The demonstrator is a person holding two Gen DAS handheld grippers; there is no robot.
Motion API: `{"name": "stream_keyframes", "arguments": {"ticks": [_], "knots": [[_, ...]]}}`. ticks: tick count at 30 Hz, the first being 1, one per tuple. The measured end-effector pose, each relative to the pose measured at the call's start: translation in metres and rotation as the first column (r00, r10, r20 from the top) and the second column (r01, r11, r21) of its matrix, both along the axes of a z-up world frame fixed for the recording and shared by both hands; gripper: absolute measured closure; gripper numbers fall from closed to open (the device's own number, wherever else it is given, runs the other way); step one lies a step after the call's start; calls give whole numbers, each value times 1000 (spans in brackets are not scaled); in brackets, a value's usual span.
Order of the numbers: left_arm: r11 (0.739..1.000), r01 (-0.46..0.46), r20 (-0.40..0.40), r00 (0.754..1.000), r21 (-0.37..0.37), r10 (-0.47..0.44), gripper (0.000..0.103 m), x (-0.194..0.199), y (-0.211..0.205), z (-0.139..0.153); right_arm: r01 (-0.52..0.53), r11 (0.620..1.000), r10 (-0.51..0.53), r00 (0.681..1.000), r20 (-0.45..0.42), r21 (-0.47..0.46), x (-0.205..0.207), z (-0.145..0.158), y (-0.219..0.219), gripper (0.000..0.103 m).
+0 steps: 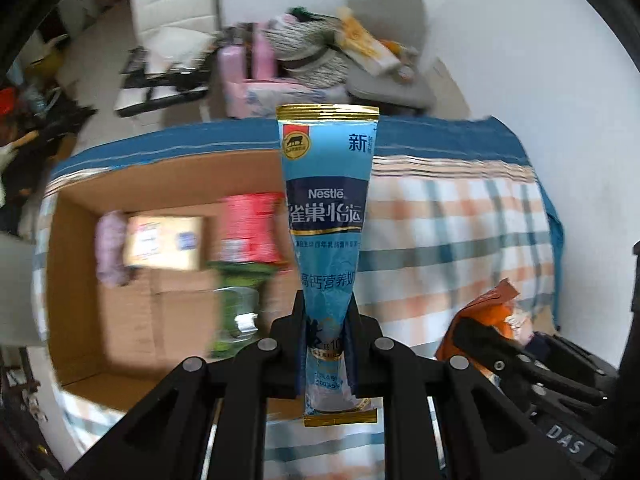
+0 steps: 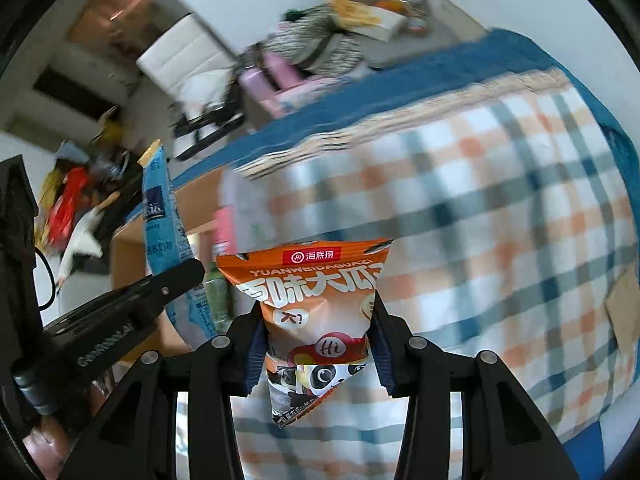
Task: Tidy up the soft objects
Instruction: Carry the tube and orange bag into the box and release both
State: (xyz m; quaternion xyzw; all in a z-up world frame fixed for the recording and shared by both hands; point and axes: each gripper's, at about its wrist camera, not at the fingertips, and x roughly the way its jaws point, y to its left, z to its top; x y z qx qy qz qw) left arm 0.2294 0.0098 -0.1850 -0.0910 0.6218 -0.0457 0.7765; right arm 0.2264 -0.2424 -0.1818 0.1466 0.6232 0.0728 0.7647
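Left claw [image 1: 326,344] pinching blue Nestle sachet [image 1: 327,216], upright, above cardboard box [image 1: 80,280] at 9 o'clock; right claw [image 2: 318,344] pinching orange snack packet [image 2: 316,300] over checked bedcover [image 2: 500,220] at 3 o'clock.

Both views are bright with soft, even daylight; no light source shows, and shadows are faint. Each fisheye picture is a circle inside black corners, and straight lines bow near the rim. In the left view, the blue pouch [image 1: 328,240] is sharp enough to read its print, while the box [image 1: 80,280] beside it and the items inside smear with motion blur. In the right view, the orange packet [image 2: 316,312] is crisp, and the plaid cloth [image 2: 500,220] behind it streaks heavily. The white wall [image 1: 520,40] above the pouch looks nearly washed out.
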Motion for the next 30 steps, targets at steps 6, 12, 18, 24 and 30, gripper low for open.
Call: {"name": "stream_keyframes", "arguments": {"ticks": [6, 12, 18, 24, 30], "knots": [[994, -81, 26, 997, 72, 79, 90, -28, 77, 4, -129, 992, 129, 991, 17, 1, -13, 10, 100, 56], [987, -144, 15, 989, 76, 144, 90, -40, 128, -6, -220, 975, 220, 975, 4, -12, -20, 4, 177, 57], [983, -176, -65, 982, 51, 180, 90, -35, 163, -44, -260, 964, 259, 966, -20, -47, -16, -18, 228, 57], [983, -182, -174, 967, 33, 185, 90, -23, 183, -93, -271, 959, 266, 962, -65, -87, -11, -50, 255, 57], [982, -186, -256, 949, 15, 184, 90, -14, 189, -132, -269, 956, 257, 960, -108, -114, -3, -79, 266, 57]]}}
